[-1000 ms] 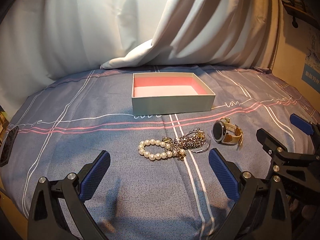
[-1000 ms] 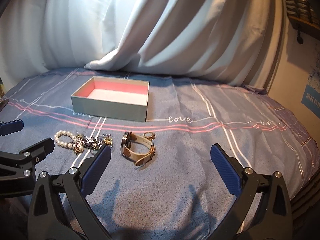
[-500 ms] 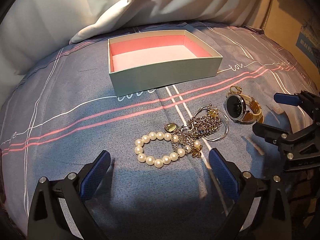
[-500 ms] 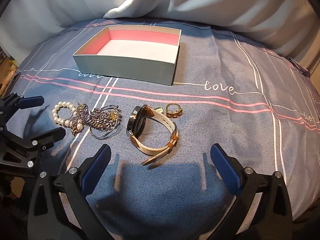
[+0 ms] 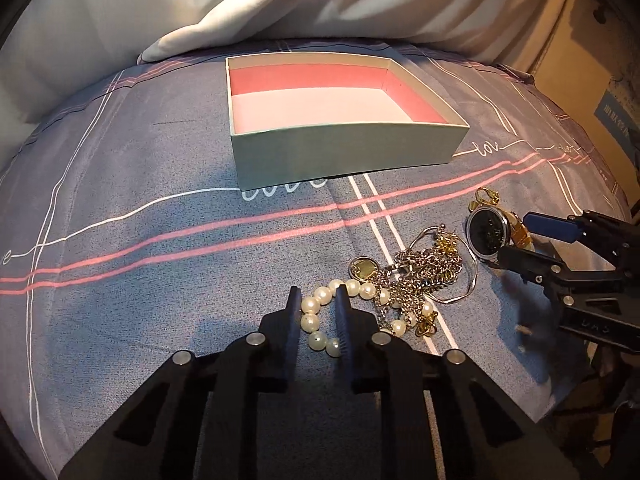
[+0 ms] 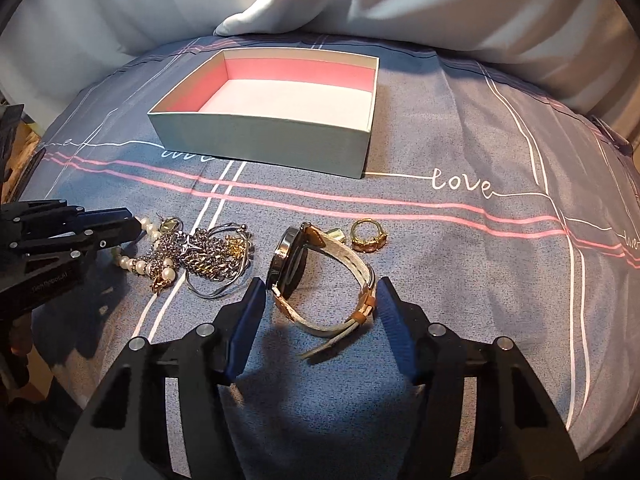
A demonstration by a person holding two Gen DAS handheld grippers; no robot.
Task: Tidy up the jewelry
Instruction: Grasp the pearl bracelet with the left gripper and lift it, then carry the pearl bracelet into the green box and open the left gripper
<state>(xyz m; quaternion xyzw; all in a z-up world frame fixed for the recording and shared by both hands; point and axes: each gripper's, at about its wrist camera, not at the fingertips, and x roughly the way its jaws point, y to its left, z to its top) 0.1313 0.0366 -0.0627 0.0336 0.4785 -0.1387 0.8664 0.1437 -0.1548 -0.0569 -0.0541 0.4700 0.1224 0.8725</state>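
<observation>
Jewelry laid on grey striped bedsheet (image 5: pixel 120 152); white curtain (image 6: pixel 440 8) at 12 o'clock.
Left gripper (image 5: pixel 318 304), just narrowed, is clamped on pearl bracelet (image 5: pixel 316 316); right gripper (image 6: pixel 320 300), just closing, straddles watch (image 6: pixel 312 276). Open box (image 6: pixel 260 142) sits behind.

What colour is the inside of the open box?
Pink walls with a paler pink-white floor; the box interior shows best in the right wrist view.
</observation>
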